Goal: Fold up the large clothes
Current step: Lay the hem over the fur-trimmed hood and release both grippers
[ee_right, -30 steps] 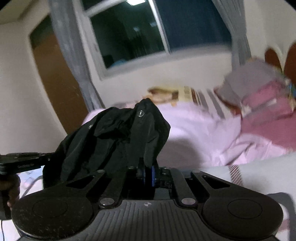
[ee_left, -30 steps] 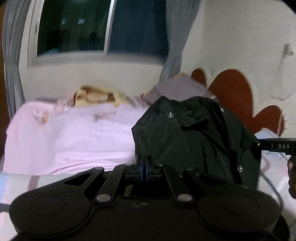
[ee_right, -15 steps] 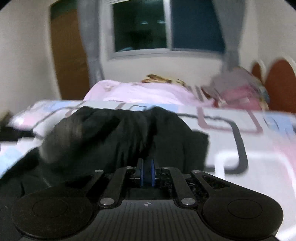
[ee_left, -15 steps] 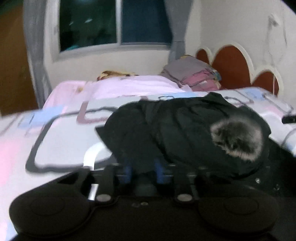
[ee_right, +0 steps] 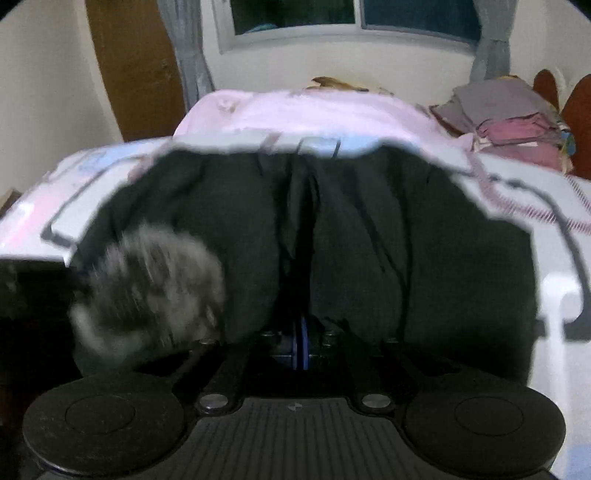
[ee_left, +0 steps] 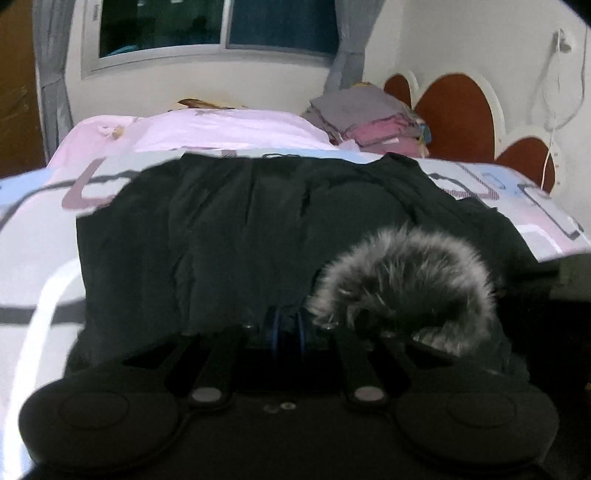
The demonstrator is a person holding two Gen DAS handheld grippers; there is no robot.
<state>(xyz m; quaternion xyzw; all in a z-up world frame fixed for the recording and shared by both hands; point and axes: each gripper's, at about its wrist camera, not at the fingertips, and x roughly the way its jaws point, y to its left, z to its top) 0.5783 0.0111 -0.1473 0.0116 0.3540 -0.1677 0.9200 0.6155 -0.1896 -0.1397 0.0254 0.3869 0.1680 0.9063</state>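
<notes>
A black jacket (ee_left: 240, 236) with a grey fur-trimmed hood (ee_left: 406, 280) lies spread across the patterned bed cover (ee_left: 44, 229). My left gripper (ee_left: 284, 332) holds the jacket's near edge just left of the hood; its jaws are closing with black cloth between the blue pads. In the right wrist view the same jacket (ee_right: 369, 229) fills the middle, with the blurred fur hood (ee_right: 147, 280) at the left. My right gripper (ee_right: 301, 343) is shut on the near edge of the cloth, its blue pads pressed together.
A folded pink blanket (ee_left: 221, 129) lies across the far side of the bed. A stack of folded grey and pink clothes (ee_left: 369, 114) sits by the red scalloped headboard (ee_left: 458, 107). A window with curtains (ee_left: 221, 29) is behind, a wooden door (ee_right: 136, 62) at left.
Both grippers came down and forward with the jacket. It hung bunched in the air before; now it lies spread flat on the bed with the fur hood near me.
</notes>
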